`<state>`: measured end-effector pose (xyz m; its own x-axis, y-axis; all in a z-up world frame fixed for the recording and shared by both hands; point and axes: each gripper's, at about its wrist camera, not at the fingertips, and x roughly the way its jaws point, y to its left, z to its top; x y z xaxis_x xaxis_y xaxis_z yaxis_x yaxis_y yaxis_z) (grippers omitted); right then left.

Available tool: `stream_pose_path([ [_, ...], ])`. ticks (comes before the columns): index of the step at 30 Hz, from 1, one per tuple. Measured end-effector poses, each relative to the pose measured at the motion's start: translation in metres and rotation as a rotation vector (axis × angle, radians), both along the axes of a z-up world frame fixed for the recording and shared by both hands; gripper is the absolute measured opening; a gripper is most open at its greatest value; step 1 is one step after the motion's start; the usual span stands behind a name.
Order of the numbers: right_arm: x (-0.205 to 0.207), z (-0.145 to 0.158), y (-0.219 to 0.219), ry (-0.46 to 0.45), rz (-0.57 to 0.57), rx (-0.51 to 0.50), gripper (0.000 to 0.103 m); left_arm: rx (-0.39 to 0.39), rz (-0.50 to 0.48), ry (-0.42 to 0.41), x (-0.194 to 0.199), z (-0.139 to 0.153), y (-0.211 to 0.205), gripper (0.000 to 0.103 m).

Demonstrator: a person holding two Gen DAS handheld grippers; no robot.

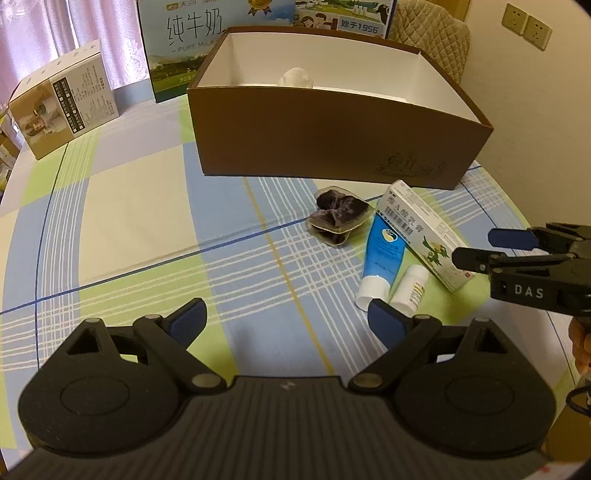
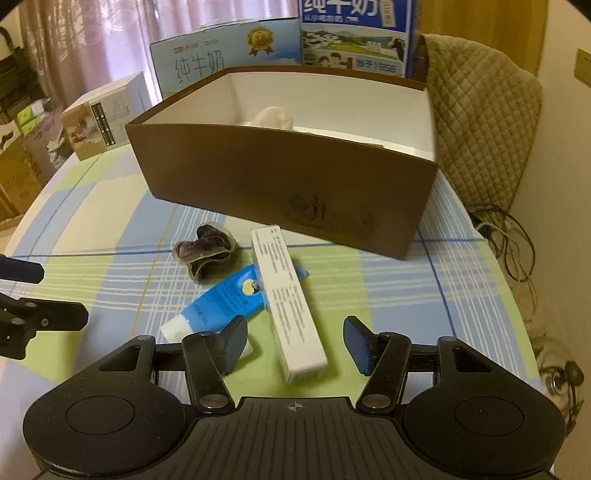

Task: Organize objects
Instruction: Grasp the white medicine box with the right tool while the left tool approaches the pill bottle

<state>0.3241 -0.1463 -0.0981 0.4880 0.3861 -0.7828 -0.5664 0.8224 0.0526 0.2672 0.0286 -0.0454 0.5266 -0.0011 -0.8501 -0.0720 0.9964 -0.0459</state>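
Observation:
A brown open box (image 1: 332, 136) (image 2: 280, 177) stands on the checked tablecloth, with a white lump (image 1: 295, 77) (image 2: 273, 116) inside. In front of it lie a white ointment carton (image 1: 424, 236) (image 2: 288, 299), a blue tube (image 1: 380, 258) (image 2: 221, 299), a small white bottle (image 1: 410, 288) and a dark crumpled packet (image 1: 338, 218) (image 2: 207, 247). My left gripper (image 1: 286, 321) is open and empty over the cloth, left of the items. My right gripper (image 2: 295, 341) is open, its fingers either side of the carton's near end, and also shows in the left wrist view (image 1: 484, 247).
Milk cartons (image 1: 184, 48) (image 2: 354, 33) stand behind the box. A small printed box (image 1: 62, 107) (image 2: 107, 114) sits at the far left. A quilted chair (image 2: 480, 129) and cables (image 2: 513, 240) are at the right, past the table's edge.

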Motion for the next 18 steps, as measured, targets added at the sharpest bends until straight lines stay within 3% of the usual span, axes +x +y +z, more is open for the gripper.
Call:
stream_pose_path([
  [16, 0.032, -0.025, 0.026, 0.027, 0.14, -0.06, 0.039, 0.004, 0.01, 0.034, 0.026, -0.012, 0.003, 0.092],
  [18, 0.034, -0.027, 0.028, 0.029, 0.151, -0.065, 0.031, 0.006, 0.005, 0.037, 0.029, -0.014, 0.001, 0.092],
])
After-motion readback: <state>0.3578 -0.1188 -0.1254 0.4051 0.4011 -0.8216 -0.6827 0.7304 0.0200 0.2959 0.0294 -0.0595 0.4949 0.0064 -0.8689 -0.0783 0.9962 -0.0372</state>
